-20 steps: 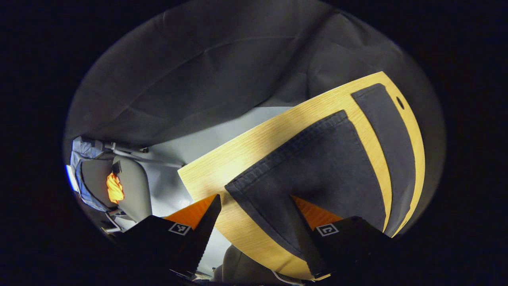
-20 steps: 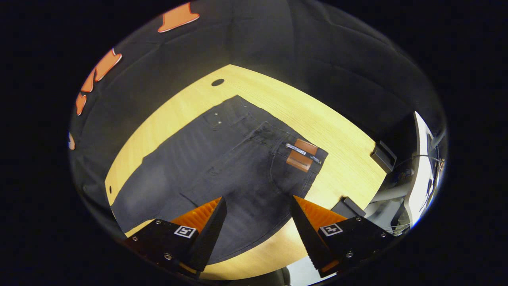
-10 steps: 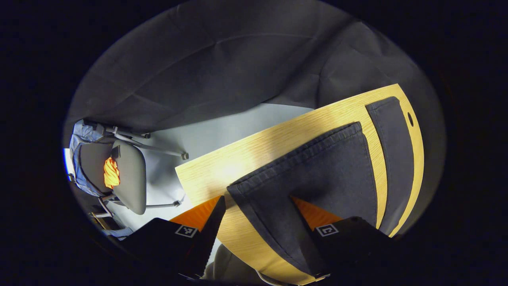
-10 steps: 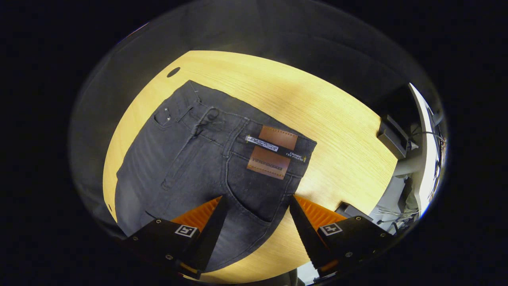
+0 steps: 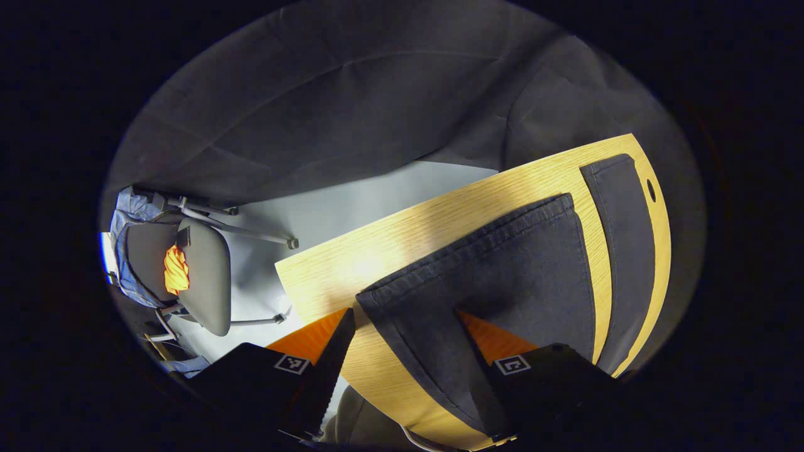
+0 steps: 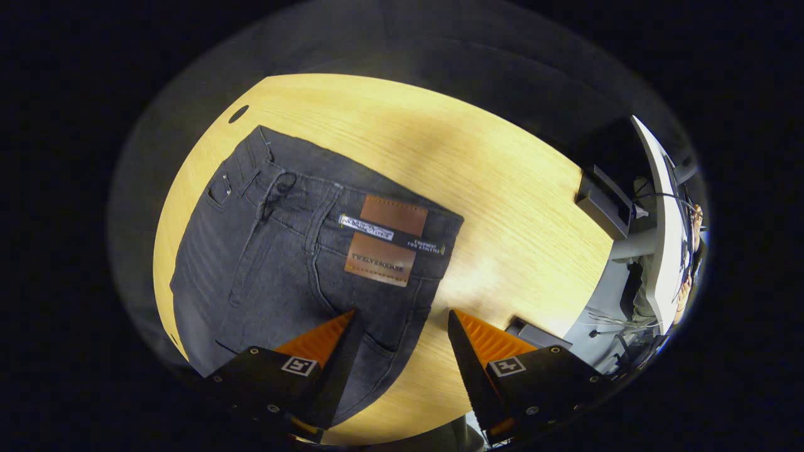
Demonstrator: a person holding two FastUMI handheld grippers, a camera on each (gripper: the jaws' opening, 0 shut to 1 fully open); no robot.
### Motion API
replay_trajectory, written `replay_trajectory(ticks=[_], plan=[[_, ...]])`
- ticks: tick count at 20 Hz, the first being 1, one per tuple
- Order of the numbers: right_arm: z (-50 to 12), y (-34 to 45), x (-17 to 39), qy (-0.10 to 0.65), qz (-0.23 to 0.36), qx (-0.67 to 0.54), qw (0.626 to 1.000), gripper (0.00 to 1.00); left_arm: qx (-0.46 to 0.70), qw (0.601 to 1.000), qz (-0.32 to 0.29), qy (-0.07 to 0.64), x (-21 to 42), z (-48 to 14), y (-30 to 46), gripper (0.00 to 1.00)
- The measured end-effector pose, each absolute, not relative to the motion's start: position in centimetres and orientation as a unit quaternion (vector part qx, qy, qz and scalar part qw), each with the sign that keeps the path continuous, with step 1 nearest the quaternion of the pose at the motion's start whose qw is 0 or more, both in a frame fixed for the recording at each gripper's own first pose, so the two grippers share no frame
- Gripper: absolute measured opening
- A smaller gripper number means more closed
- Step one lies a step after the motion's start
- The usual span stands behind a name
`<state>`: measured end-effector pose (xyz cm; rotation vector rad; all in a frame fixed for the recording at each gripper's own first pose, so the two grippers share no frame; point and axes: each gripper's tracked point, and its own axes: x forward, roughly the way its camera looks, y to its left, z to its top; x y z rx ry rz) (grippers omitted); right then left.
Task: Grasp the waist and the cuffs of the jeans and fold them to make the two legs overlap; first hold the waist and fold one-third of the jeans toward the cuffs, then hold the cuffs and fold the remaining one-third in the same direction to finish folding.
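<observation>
Dark grey jeans [image 6: 270, 251] lie flat on a light wooden table [image 6: 502, 182], the two legs apart. In the right gripper view the waist faces me, with a brown leather patch [image 6: 384, 242] on the waistband. My right gripper [image 6: 402, 317] is open just above the near hip edge, which runs down between its orange fingers [image 6: 314, 342]. In the left gripper view the near leg's cuff [image 5: 477, 251] spreads ahead and the far leg [image 5: 619, 251] lies beyond it. My left gripper [image 5: 403, 317] is open, and the cuff's near corner sits between its fingers.
A cable hole [image 6: 239, 114] pierces the table's far corner. Two black boxes [image 6: 600, 194] [image 6: 540, 333] sit at the table's right edge, with a white desk and cables beyond. Off the cuff end, a grey chair [image 5: 204, 276] stands on the pale floor.
The right gripper has swung in over the waist, and the leather patch has come nearer and moved to the left. The left gripper has only shifted slightly at the cuff.
</observation>
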<state>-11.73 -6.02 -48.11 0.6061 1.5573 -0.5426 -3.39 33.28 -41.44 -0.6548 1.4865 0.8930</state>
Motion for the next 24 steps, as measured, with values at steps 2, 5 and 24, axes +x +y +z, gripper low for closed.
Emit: replay_trajectory(ticks=[2,5,24], plan=[[-48.3,-5.7,-11.1,0.693,-0.231,0.254,0.634,0.84,-0.281,0.601,0.385,0.641,-3.7,-41.4,33.2,0.91],[-48.0,-5.4,-10.6,0.698,-0.228,0.266,0.625,0.73,-0.273,0.613,0.377,0.639,-3.1,-41.2,33.2,0.86],[-41.8,-3.3,-2.2,0.469,-0.195,0.517,0.689,0.01,-0.284,0.766,0.243,0.523,5.2,-34.5,31.1,0.01]])
